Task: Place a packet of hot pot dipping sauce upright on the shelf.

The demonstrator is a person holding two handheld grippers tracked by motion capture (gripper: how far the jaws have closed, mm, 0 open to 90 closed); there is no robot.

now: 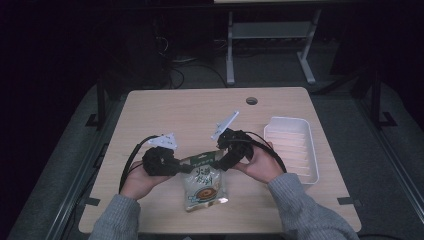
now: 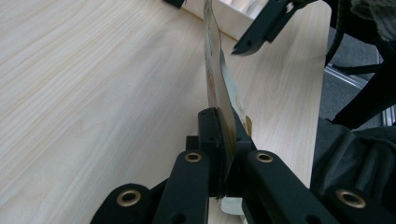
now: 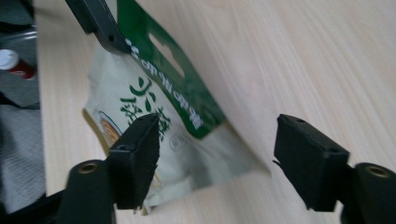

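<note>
The food pouch with the green top band is at the near middle of the wooden table, and the left gripper is clamped on that top edge, so the grasp looks done. The right gripper has its jaws spread wide beside the pouch's other top corner, gripping nothing. The white tray off to the right looks empty, though dim light makes that uncertain, so if the pouch is meant for it, the carry and placement are probably left.
</note>
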